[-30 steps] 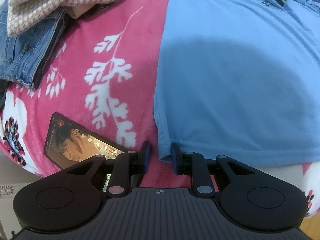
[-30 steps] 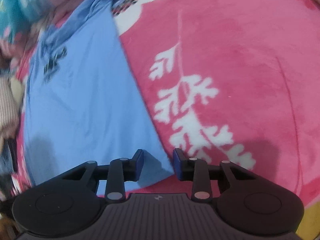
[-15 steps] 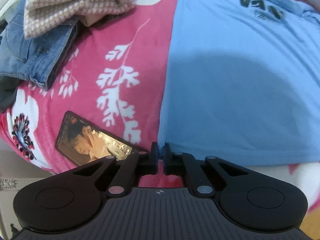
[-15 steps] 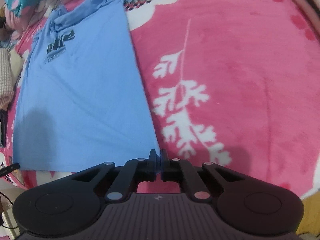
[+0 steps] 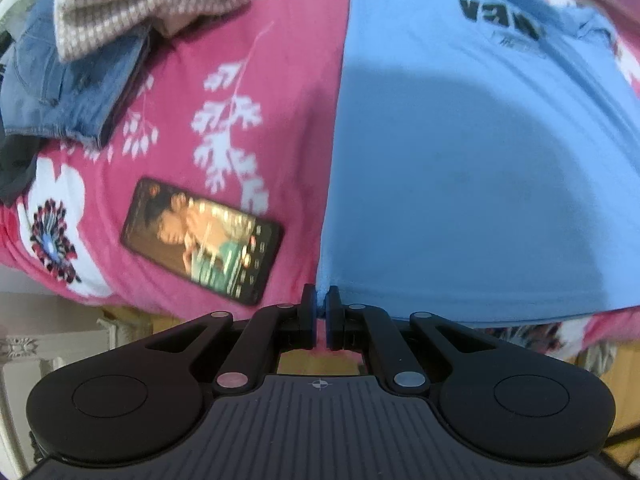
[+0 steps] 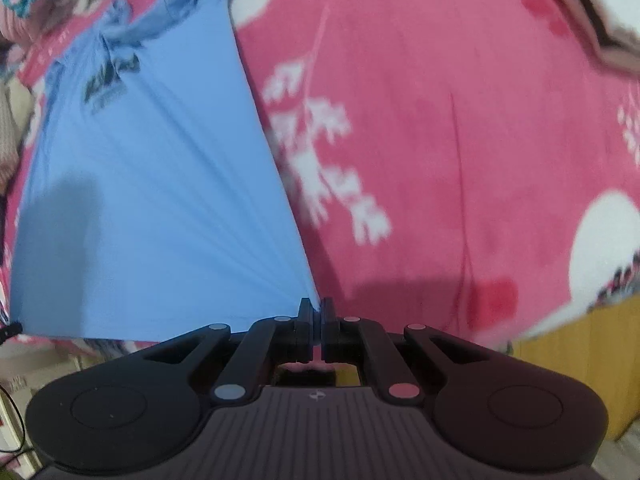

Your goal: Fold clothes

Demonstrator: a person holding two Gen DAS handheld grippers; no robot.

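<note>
Smooth matt cloth T-shirt (image 5: 460, 168) on fuzzy fleece blanket (image 5: 248, 92)

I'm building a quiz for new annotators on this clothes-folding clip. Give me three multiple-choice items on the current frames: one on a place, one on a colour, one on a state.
1. Where does the black smartphone with a lit screen lie, in the left wrist view?
A. On the blue shirt
B. On the pink blanket, left of the shirt
C. On the jeans

2. What colour is the T-shirt with dark lettering?
A. Light blue
B. White
C. Green

3. How does the right gripper stand?
A. Wide open above the blanket
B. Shut on nothing
C. Shut on the shirt's hem corner

Answers:
1 B: the smartphone rests on the pink floral blanket, beside the shirt's edge.
2 A: the T-shirt is light blue.
3 C: the right gripper pinches the corner, with tension folds fanning from it.
</note>
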